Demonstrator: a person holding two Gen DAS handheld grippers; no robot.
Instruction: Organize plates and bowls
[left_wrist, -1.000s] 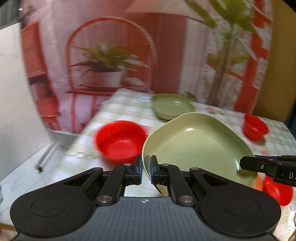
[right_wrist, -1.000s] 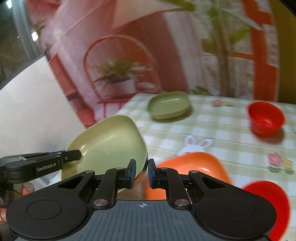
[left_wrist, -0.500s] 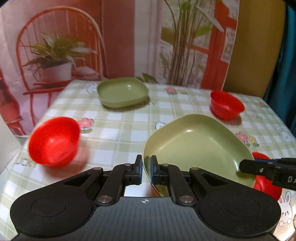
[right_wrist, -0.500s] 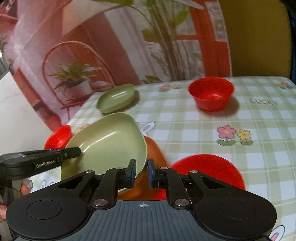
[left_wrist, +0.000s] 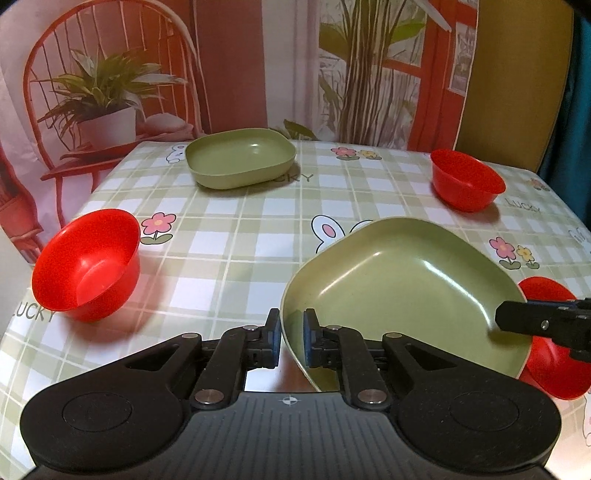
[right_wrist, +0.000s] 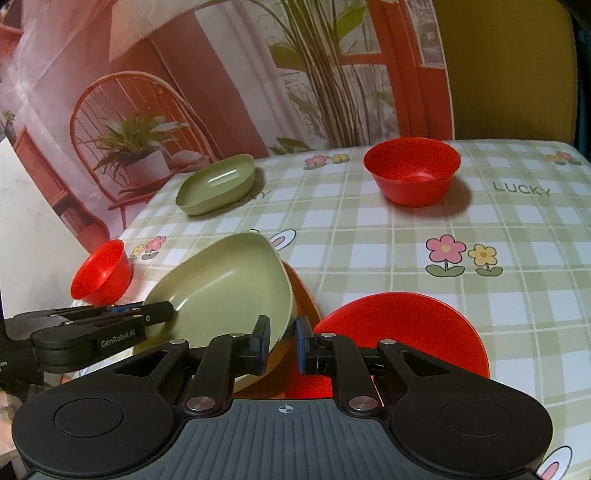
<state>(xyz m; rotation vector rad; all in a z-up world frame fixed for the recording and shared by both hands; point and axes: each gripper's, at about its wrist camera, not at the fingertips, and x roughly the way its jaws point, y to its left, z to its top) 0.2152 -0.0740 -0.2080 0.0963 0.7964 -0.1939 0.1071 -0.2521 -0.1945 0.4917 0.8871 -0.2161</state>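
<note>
Green plate held tilted above the checked tablecloth, its near rim pinched between the jaws of both the left gripper and right gripper, over a red plate, a second green plate resting at the far edge.

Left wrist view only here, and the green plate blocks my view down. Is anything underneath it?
Observer: Yes, an orange dish lies under the green plate, showing past its right edge.
Operator: And the red shape at my right?
Observer: A round red dish on the tablecloth, right of the orange one.
Operator: Right gripper's hold?
Observer: The right gripper straddles the plate's near rim, shut on it.
</note>
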